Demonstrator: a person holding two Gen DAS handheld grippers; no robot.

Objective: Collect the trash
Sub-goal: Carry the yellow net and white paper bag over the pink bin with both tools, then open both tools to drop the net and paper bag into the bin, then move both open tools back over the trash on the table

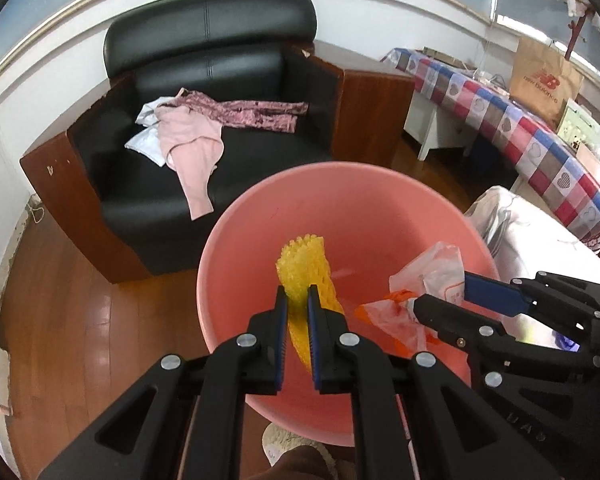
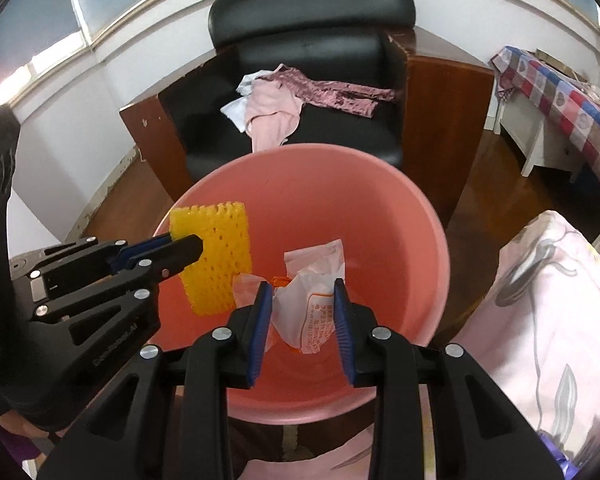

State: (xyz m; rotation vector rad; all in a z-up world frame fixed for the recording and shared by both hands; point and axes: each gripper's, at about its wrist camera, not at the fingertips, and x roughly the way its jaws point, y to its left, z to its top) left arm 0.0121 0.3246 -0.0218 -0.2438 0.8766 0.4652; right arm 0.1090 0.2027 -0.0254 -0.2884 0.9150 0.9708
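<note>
A pink plastic bin (image 1: 240, 240) (image 2: 400, 216) stands on the wood floor below both grippers. My left gripper (image 1: 298, 294) (image 2: 188, 246) is shut on a yellow foam fruit net (image 1: 306, 264) (image 2: 216, 256) and holds it over the bin's mouth. My right gripper (image 2: 302, 292) (image 1: 442, 292) is open around a crumpled white plastic wrapper with orange print (image 2: 316, 292) (image 1: 424, 280), which hangs between the jaws over the bin.
A black leather armchair (image 1: 204, 60) with pink clothes (image 1: 188, 140) stands behind the bin. A table with a checked cloth (image 1: 520, 136) is at the right. A bed with a pale floral cover (image 2: 548, 300) lies at the right.
</note>
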